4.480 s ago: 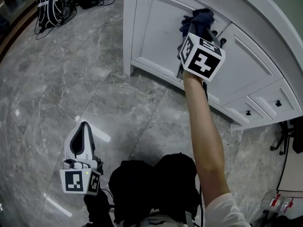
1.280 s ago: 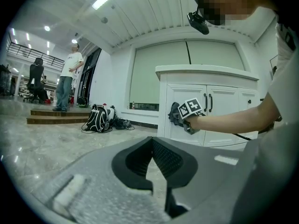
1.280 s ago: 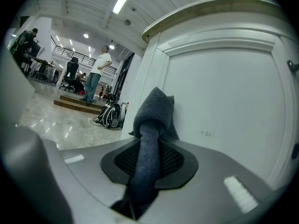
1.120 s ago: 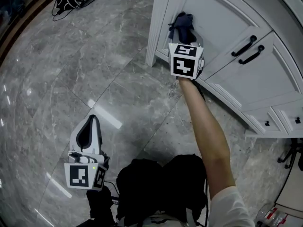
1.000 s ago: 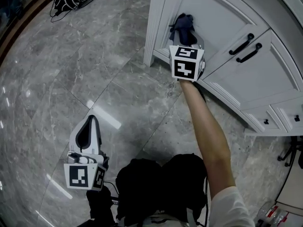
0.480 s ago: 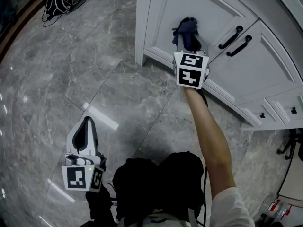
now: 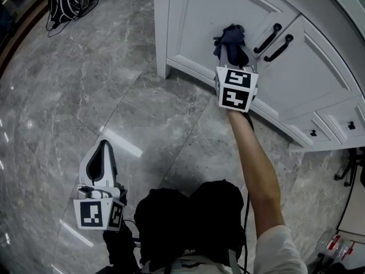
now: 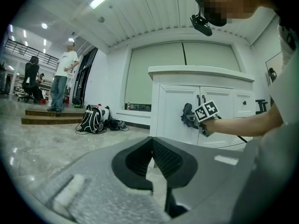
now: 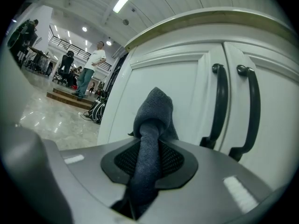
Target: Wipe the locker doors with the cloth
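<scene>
My right gripper (image 7: 233, 57) is shut on a dark blue cloth (image 7: 229, 39) and presses it against the left white locker door (image 7: 194, 21). In the right gripper view the cloth (image 9: 152, 120) runs up between the jaws and bunches on the door panel (image 9: 159, 78), just left of the two black handles (image 9: 219, 106). The handles (image 7: 268, 37) lie right of the cloth in the head view. My left gripper (image 7: 104, 150) hangs low over the floor, far from the lockers, with its jaws together and nothing in them. It appears the same way, left gripper (image 8: 152, 146), in its own view.
A grey marble floor (image 7: 85, 96) spreads left of the lockers. A black backpack (image 7: 65, 1) and cables lie at the far left. Small drawers with knobs (image 7: 312, 133) stand to the right, beside a chair base (image 7: 349, 167). People (image 8: 60, 78) stand far back by the steps.
My right gripper has slid the cloth to the right across the left door, closer to the black handles. The left gripper has stayed in place.
</scene>
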`<state>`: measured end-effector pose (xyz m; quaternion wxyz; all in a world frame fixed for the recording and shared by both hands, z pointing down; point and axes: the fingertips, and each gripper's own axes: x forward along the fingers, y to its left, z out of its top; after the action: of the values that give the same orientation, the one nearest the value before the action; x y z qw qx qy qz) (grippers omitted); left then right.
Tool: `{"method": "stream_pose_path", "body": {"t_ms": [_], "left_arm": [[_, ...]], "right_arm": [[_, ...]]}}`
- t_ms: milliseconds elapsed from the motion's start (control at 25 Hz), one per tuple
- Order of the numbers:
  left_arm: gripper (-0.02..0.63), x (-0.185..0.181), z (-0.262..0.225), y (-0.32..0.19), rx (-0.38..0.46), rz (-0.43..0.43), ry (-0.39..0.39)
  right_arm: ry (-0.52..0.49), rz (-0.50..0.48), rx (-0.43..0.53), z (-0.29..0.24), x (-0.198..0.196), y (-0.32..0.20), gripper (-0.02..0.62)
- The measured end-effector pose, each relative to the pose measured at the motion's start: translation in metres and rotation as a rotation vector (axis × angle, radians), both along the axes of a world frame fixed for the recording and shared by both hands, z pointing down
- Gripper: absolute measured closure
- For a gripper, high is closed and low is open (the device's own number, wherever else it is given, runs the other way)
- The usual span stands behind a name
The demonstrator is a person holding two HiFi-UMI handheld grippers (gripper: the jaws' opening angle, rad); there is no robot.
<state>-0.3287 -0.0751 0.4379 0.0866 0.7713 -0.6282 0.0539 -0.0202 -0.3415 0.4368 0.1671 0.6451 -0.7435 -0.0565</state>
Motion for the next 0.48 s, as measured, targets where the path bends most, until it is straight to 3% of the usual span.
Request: {"method": "stream_pose_path", "body": {"t_ms": [480], "left_arm": [[0.604, 0.009, -0.002, 0.001, 0.005, 0.012, 0.002]], "right_arm": [[0.022, 0.040, 0.025, 0.000, 0.033, 0.021, 0.512]]}}
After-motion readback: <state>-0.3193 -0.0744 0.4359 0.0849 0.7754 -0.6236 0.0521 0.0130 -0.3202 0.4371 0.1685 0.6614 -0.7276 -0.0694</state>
